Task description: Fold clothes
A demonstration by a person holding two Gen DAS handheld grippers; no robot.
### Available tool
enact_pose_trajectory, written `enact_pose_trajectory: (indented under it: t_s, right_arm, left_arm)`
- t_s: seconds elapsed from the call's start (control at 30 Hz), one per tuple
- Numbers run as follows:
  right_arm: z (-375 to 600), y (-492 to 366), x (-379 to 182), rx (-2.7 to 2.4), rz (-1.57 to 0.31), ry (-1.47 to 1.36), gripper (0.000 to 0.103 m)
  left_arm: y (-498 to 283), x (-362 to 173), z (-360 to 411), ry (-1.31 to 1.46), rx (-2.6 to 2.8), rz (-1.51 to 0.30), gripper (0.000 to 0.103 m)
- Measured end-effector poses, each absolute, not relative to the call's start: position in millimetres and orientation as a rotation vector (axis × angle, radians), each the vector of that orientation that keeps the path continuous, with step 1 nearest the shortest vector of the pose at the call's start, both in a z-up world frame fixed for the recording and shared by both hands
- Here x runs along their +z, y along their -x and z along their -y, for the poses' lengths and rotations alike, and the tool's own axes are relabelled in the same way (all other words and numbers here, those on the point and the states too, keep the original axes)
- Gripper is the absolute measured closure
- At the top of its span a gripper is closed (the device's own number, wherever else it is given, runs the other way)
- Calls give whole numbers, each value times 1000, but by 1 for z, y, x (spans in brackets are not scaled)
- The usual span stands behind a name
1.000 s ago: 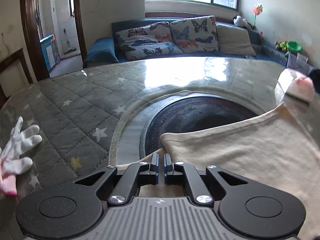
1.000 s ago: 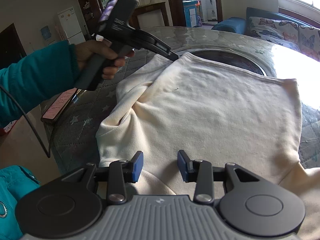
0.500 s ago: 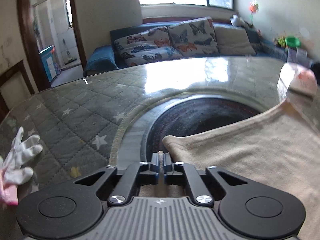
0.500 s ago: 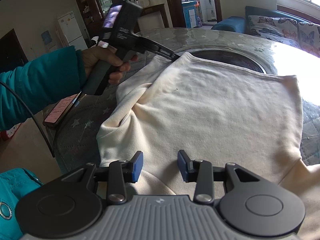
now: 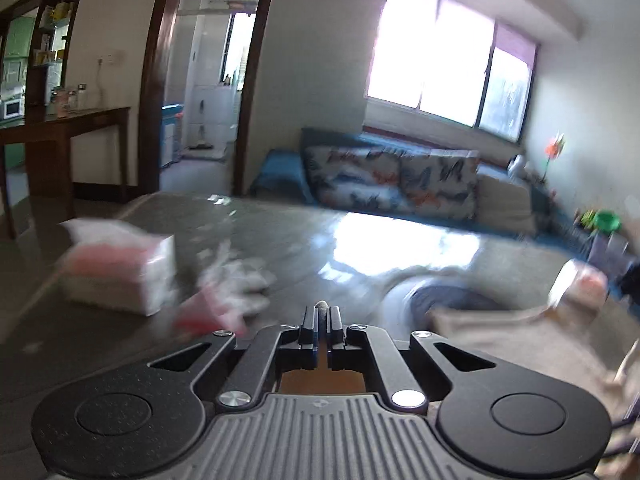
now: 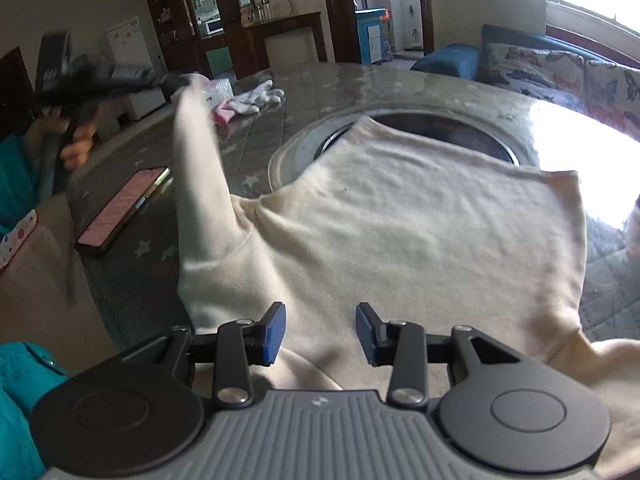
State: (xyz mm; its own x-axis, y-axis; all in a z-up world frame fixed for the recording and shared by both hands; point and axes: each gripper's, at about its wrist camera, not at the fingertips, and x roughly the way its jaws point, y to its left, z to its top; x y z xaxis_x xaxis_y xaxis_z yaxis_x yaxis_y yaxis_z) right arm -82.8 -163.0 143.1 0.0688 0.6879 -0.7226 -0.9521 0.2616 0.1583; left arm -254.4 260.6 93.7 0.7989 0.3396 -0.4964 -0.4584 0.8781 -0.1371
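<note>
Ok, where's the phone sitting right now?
In the right wrist view the phone lies flat near the table's left edge, just left of the lifted cream sleeve and nearer the camera than the white gloves.

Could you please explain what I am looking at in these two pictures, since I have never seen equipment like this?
There is no robot here. A person holds a two-finger tool in each hand, and each tool has a wide-angle camera looking forward along its fingers, so each picture is that tool's own view.

In the left view, the left hand-held gripper is shut on a bit of cream fabric. The picture is blurred by motion.

In the right view, the right hand-held gripper is open, just above a cream sweatshirt spread on the round table. You can also see the other tool at the far left, lifting the sweatshirt's sleeve up off the table.

Also on the table: white gloves, a tissue pack and a phone.
</note>
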Motion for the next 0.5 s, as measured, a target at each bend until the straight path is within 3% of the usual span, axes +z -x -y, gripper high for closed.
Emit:
enact_pose_trajectory:
  t_s: [0.23, 0.5]
  right_arm:
    - [133, 111, 151, 1377, -746, 484, 64]
    - [94, 139, 135, 1470, -761, 561, 65]
  left_arm:
    - [289, 72, -258, 166, 496, -630, 98]
    - [297, 69, -262, 123, 570, -642, 95]
